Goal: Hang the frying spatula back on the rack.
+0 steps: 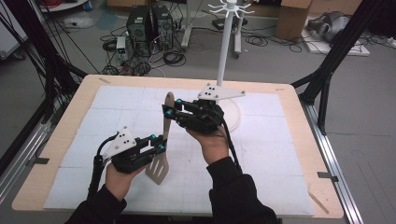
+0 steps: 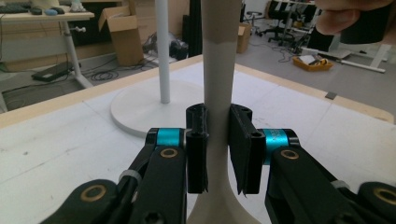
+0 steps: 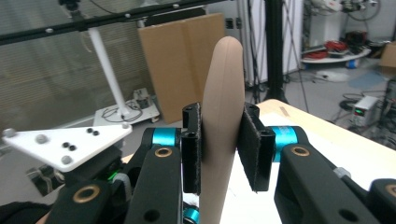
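A person is holding a beige spatula (image 1: pixel 162 149) upright over the counter (image 1: pixel 299 140), one gripper in each hand. The left gripper (image 1: pixel 161 143) is reaching in toward the lower part of the handle, just above the slotted blade, and in the left gripper view its fingers (image 2: pixel 196 149) are pressing against both sides of the narrow neck of the spatula (image 2: pixel 217 93), gripping it. The blade is hanging just below these fingers, close over the white mat (image 1: pixel 261 154) that covers the counter; whether its tip is touching the mat cannot be told.

The right gripper (image 1: pixel 168 111) is meeting the same handle higher up, near its rounded end. In the right gripper view the handle (image 3: pixel 223 121) is standing between the fingers (image 3: pixel 191 144); the one on the left side of that view is lying against it, while the other one is standing a little apart from it, so the fingers are not fully clamped.

Beyond the right gripper's fingers a white rack (image 1: pixel 226 56) with hooks at its top is standing on a round base (image 1: pixel 233 116) on the mat, apart from the spatula.
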{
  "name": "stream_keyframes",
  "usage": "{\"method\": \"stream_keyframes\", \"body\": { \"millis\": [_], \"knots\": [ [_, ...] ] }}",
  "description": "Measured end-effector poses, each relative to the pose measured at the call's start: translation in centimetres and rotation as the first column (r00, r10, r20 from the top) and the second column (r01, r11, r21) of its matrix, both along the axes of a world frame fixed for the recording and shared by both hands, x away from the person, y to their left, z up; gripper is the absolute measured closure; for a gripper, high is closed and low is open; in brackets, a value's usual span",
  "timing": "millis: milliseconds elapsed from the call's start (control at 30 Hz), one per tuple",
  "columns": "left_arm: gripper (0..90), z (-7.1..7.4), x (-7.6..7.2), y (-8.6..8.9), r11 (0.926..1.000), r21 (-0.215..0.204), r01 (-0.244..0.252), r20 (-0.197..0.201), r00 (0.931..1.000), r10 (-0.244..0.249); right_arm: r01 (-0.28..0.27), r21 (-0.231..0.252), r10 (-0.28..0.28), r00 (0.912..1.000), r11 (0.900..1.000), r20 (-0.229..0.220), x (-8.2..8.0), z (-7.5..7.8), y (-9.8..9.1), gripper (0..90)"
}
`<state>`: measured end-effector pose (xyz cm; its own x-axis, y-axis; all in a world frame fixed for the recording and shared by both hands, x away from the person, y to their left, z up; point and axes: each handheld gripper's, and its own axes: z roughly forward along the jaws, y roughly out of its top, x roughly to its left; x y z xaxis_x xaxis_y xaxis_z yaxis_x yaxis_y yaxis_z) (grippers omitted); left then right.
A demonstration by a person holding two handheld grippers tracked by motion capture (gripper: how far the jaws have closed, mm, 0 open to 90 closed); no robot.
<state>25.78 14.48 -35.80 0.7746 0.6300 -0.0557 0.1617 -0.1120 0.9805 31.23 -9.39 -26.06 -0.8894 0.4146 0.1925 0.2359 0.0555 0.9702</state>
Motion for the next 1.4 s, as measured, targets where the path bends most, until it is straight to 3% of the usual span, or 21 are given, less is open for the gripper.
{"method": "stream_keyframes", "body": {
  "millis": [133,233,333,533,667,767,900,1400],
  "knots": [
    [73.8,0.5,0.2,0.7,0.9993,-0.034,0.017,0.010,0.9998,-0.017,-0.029,-0.006,0.030,0.9991,0.9996,0.029,0.0,1.0,-0.2,73.0],
    [64.3,0.6,0.4,1.3,0.9981,-0.054,0.028,0.012,0.9996,-0.027,-0.026,-0.008,0.027,0.9988,0.9996,0.040,0.2,1.4,-0.5,73.0],
    [47.9,0.8,1.0,2.6,0.9959,-0.080,0.042,0.013,0.9991,-0.041,-0.045,0.005,0.044,0.9977,0.9990,0.050,0.5,2.0,-1.7,73.0],
    [26.7,0.7,1.5,4.7,0.9981,-0.059,0.018,0.011,0.9998,-0.017,-0.043,-0.014,0.044,0.9973,0.9990,0.059,1.0,2.5,-3.2,72.9],
    [19.1,0.3,1.5,6.1,0.9978,-0.066,-0.009,-0.014,0.9999,0.008,-0.015,-0.013,0.016,0.9983,0.9998,0.057,1.9,3.0,-4.4,72.9],
    [19.6,-0.8,1.1,7.0,0.9986,-0.040,-0.034,-0.028,0.9991,0.033,-0.001,-0.009,0.002,0.9986,1.0000,0.052,2.6,3.5,-5.0,72.9],
    [21.0,-1.6,1.0,7.3,0.9977,-0.043,-0.052,-0.037,0.9980,0.050,0.025,-0.009,-0.024,0.9981,0.9997,0.056,3.8,4.6,-5.7,72.9],
    [21.6,-1.9,0.9,7.4,0.9981,-0.039,-0.047,-0.033,0.9984,0.046,0.091,-0.055,-0.087,0.9936,0.9943,0.072,8.7,9.5,-7.8,72.9]
  ]
}}
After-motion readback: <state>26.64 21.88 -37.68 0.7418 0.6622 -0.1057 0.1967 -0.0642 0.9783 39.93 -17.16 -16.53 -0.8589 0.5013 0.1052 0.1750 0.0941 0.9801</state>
